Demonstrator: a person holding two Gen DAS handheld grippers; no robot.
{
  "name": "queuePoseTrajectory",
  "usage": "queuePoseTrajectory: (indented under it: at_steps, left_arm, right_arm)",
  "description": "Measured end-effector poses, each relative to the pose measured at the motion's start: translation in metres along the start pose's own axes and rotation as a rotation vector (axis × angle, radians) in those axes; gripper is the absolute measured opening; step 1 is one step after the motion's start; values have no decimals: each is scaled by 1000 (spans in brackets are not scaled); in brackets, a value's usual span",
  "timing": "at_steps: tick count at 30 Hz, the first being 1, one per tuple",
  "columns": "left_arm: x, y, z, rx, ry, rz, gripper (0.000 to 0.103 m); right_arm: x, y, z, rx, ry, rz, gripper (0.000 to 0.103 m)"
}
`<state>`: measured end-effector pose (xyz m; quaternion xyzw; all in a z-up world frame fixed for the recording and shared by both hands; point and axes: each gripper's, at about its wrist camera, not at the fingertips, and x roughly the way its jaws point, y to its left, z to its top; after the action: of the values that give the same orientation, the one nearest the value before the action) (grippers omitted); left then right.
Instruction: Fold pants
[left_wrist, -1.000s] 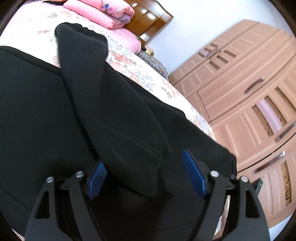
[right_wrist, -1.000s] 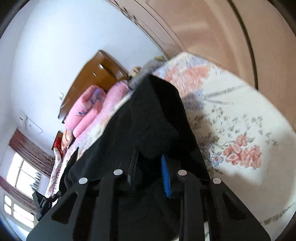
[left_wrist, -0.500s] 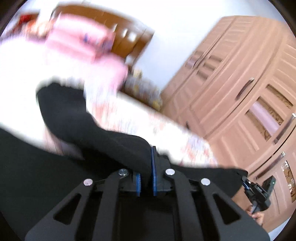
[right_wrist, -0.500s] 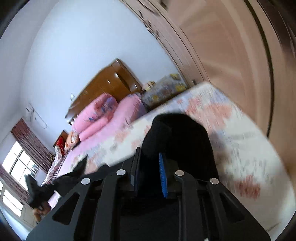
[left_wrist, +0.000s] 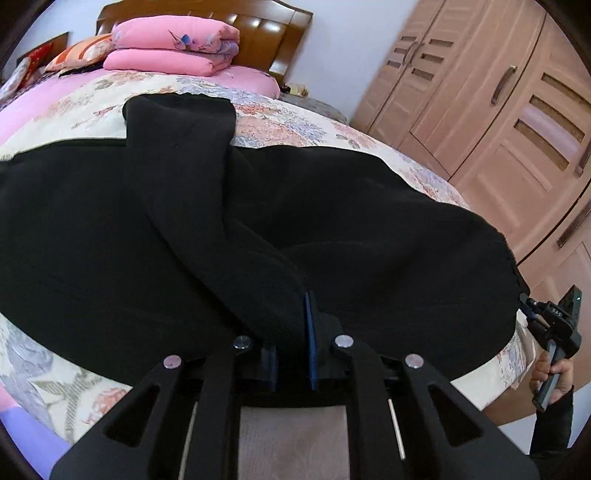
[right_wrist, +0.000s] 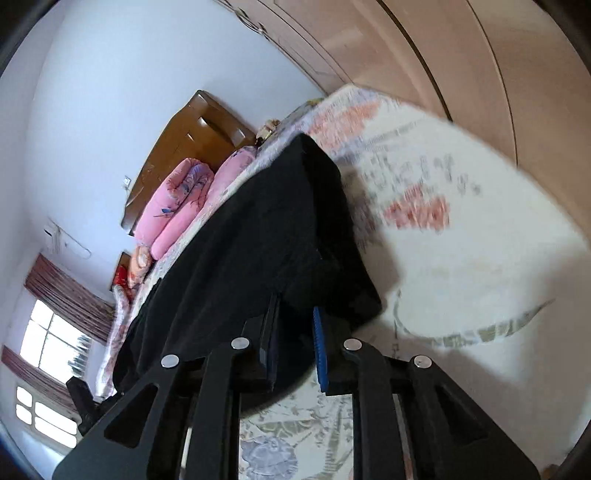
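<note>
Pants (left_wrist: 258, 221): black, spread across the middle of the frame on the floral bed (left_wrist: 280, 122); one leg lay folded over toward the upper left.
Left tongs (left_wrist: 291, 354): clamped on a fold of pants fabric, lower centre.
Right tongs (right_wrist: 295, 350): clamped on a pants edge, lower centre.
Pink bedding (left_wrist: 173, 48): stacked at the headboard, upper left.
Wardrobe (left_wrist: 498, 92): right of frame.

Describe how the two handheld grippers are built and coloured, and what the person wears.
Each gripper, left and right, is matte black with cut-out linkage arms, silver pivot bolts and ridged blue pads. The other unit's black body shows white lettering, too small to read. The sleeve is black.
</note>
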<state>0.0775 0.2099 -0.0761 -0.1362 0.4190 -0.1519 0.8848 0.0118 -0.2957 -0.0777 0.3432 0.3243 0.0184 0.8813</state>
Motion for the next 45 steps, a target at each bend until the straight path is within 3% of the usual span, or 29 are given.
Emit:
queuePoseTrajectory:
  at_steps: [3, 6, 9, 11, 18, 22, 24, 26, 28, 30, 34, 38, 41, 43, 45]
  left_arm:
    - [-17, 3, 10, -27, -50, -49, 12]
    - [-34, -5, 18, 0, -96, -40, 12]
    - [-19, 3, 14, -19, -42, -23, 12]
    - [-2, 16, 4, -78, 7, -33, 12]
    - [-44, 15, 17, -112, -80, -116, 12]
    - [-25, 18, 11, -101, -8, -66, 13]
    - [-14, 23, 1, -124, 11, -62, 16]
    - [-17, 23, 2, -125, -1, -73, 27]
    - [-25, 21, 6, -132, -37, -90, 69]
    - [-32, 21, 8, -170, -93, -139, 71]
    - [-19, 18, 7, -233, -58, -228, 69]
    - [-8, 2, 1, -223, -53, -228, 68]
    - [-7, -8, 1, -197, -61, -223, 44]
    - [-8, -13, 1, -177, -65, -230, 12]
    - [-15, -17, 4, -165, -99, -246, 11]
  right_arm:
    - [-12, 11, 2, -18, -25, 31, 16]
    - [-22, 8, -8, 8, -26, 63, 16]
    - [-6, -6, -20, 32, 18, 6, 16]
    - [-3, -22, -21, 118, 20, 64, 16]
    - [-24, -11, -11, 94, -37, 60, 16]
    - [-10, -30, -17, 131, 6, 29, 17]
    - [-13, -30, -18, 133, -4, 43, 28]
    - [-20, -23, -17, 98, -9, 13, 47]
    - [-29, -14, -19, 59, -30, 32, 49]
    - [-36, 0, -24, 18, -40, 69, 49]
    - [-22, 33, -45, -22, 39, 212, 49]
    - [11, 68, -69, -73, 164, 302, 49]
    - [33, 79, -84, -67, 249, 328, 49]
    - [40, 86, -92, -81, 288, 345, 49]
    - [39, 95, -96, -117, 304, 354, 49]
